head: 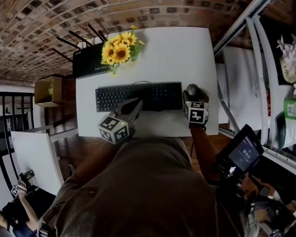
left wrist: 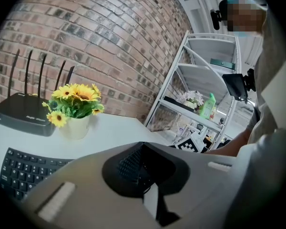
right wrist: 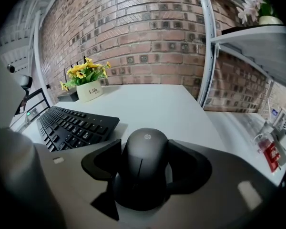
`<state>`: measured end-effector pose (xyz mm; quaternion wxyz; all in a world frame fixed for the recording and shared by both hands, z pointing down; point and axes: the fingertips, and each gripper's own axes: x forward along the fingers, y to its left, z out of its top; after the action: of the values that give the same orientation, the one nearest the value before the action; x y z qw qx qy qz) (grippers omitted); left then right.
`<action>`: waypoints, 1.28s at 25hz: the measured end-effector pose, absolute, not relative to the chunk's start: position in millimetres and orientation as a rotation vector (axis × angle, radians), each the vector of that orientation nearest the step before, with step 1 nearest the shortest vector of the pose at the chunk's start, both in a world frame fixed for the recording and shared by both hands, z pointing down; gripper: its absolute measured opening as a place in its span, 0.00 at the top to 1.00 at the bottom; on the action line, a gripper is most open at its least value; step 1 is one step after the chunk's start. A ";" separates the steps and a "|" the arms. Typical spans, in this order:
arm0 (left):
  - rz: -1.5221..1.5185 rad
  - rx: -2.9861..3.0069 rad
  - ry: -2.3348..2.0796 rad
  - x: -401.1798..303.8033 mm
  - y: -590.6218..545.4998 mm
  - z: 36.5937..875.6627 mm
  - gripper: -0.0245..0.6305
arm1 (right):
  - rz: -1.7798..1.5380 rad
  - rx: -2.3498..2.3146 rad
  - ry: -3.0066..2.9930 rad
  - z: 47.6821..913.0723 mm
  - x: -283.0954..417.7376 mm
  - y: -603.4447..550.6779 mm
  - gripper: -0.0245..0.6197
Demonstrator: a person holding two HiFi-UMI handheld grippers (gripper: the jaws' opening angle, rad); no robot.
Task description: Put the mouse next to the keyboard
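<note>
A dark grey mouse (right wrist: 143,168) lies just right of the black keyboard (right wrist: 74,125) on the white table (head: 177,53). My right gripper (right wrist: 144,151) has its two jaws against the mouse's sides, shut on it. In the head view the mouse (head: 191,89) sits at the keyboard's (head: 138,97) right end, with the right gripper (head: 192,97) behind it. The left gripper (head: 137,103) hovers over the keyboard's near edge, its jaws drawn together to a point and holding nothing. In the left gripper view that gripper (left wrist: 143,173) looks shut over the keyboard (left wrist: 19,168).
A pot of sunflowers (head: 121,48) and a black router (head: 89,60) with antennas stand at the table's far left. A white metal shelf unit (head: 281,83) with flowers and a green bottle is on the right. Brick wall behind.
</note>
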<state>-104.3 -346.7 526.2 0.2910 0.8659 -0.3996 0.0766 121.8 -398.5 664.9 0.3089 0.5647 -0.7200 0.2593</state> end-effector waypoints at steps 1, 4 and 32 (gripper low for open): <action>0.205 2.308 -1.063 -103.0 -346.7 525.3 0.97 | 0.685 1.491 -1.905 664.7 121.6 -398.5 0.46; 0.209 2.305 -1.056 -99.6 -345.8 524.4 0.97 | 0.680 1.480 -1.912 664.5 120.2 -398.4 0.46; 0.128 2.287 -1.118 -115.0 -257.3 525.9 0.97 | 0.499 1.403 -2.193 577.7 52.9 -275.3 0.55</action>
<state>-115.0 -257.3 525.9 0.2922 0.8581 -0.4195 0.0480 52.9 -275.3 577.7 0.2431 0.5134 -0.8025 0.1826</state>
